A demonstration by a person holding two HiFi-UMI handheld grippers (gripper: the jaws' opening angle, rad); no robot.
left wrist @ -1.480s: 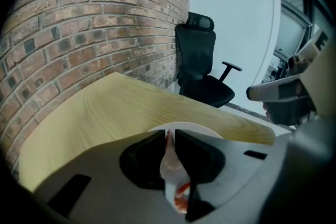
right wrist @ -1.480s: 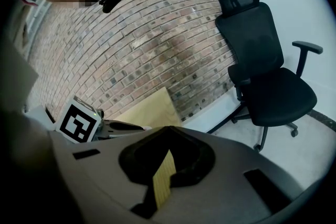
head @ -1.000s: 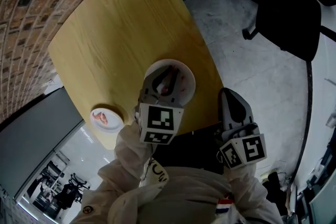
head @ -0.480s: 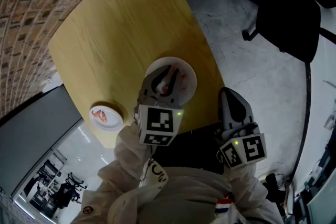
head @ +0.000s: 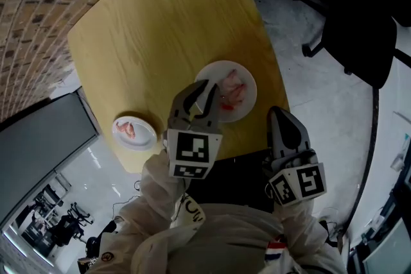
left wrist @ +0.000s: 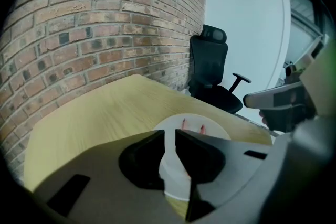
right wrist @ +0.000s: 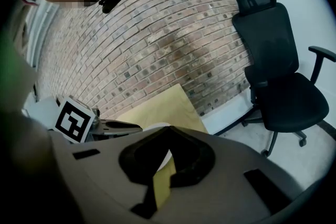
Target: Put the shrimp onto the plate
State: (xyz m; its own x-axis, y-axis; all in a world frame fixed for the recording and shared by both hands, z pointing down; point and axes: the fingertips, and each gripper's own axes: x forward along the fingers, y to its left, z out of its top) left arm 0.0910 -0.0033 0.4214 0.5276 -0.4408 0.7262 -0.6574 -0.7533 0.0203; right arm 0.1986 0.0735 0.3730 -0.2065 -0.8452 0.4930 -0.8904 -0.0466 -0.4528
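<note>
Head view: the large plate (head: 247, 106) sits close to the desk's (head: 154, 29) near edge, toward its right end, and carries pink shrimp (head: 234, 90); the left claw (head: 205, 86) hangs over that plate's left rim, so the shrimp lie just right of its tips and clear of them; a small plate (head: 146, 137) at the desk's near left corner holds a lone shrimp (head: 130, 130), well apart from both claws. In the left gripper view the left claw (left wrist: 169, 132) has its 2 jaws a narrow gap apart with nothing in them; the large plate (left wrist: 215, 131) shows through the gap. It tilts steeply down from a white sleeve (head: 160, 189). The right claw (head: 277, 113) is held off the near edge by the desk's right corner, tilted less steeply; in the right gripper view the right claw (right wrist: 168, 130) has its tips together, empty.
</note>
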